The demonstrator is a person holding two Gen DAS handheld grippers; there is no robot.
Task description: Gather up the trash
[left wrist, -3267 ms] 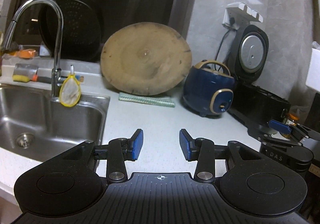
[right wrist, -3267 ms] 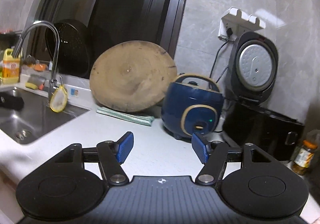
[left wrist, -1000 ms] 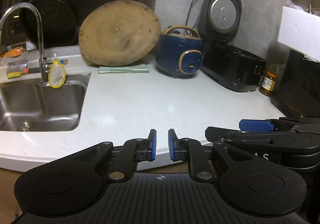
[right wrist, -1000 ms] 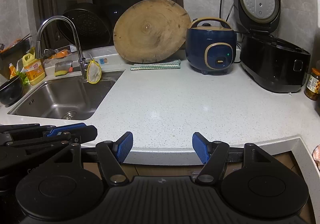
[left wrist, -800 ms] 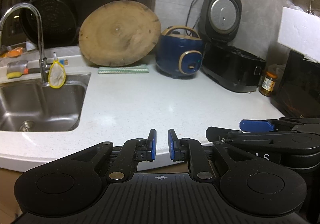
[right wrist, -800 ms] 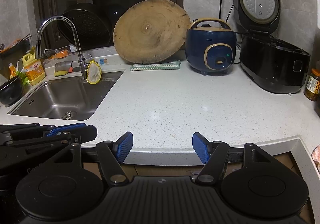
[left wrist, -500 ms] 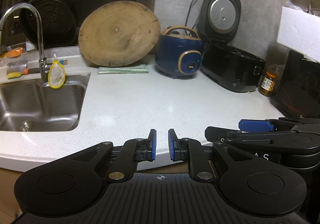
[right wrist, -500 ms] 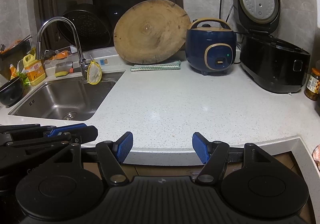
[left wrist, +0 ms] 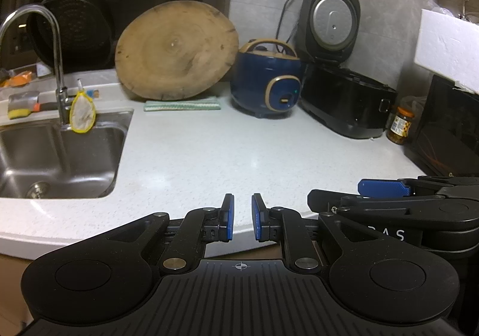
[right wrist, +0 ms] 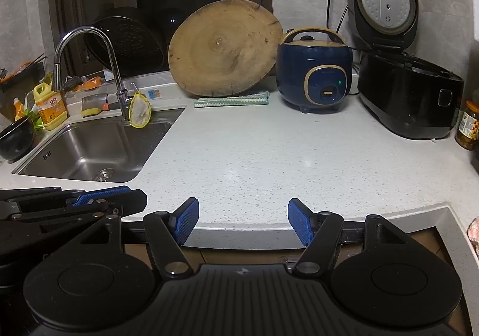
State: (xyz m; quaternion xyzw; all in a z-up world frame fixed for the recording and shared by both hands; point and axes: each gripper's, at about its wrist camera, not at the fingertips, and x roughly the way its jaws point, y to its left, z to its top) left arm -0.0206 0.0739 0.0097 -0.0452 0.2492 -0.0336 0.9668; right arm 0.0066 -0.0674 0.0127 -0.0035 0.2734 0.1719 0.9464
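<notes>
No loose trash stands out on the white speckled countertop. My left gripper hovers at the counter's front edge, its blue pads a narrow gap apart with nothing between them. My right gripper hangs beside it at the same edge, jaws wide apart and empty. Each gripper shows in the other's view: the right gripper at the right, the left gripper at the left. A yellow-rimmed mesh strainer hangs at the faucet. A pinkish thing is cut off at the right border.
A steel sink lies at the left, with a yellow bottle and black bowl beside it. At the back stand a round wooden board, striped cloth, blue cooker, black cooker with raised lid and jar.
Since the earliest frames both grippers have drawn back to the counter's front edge and the left jaws have narrowed. Over the last second nothing has moved.
</notes>
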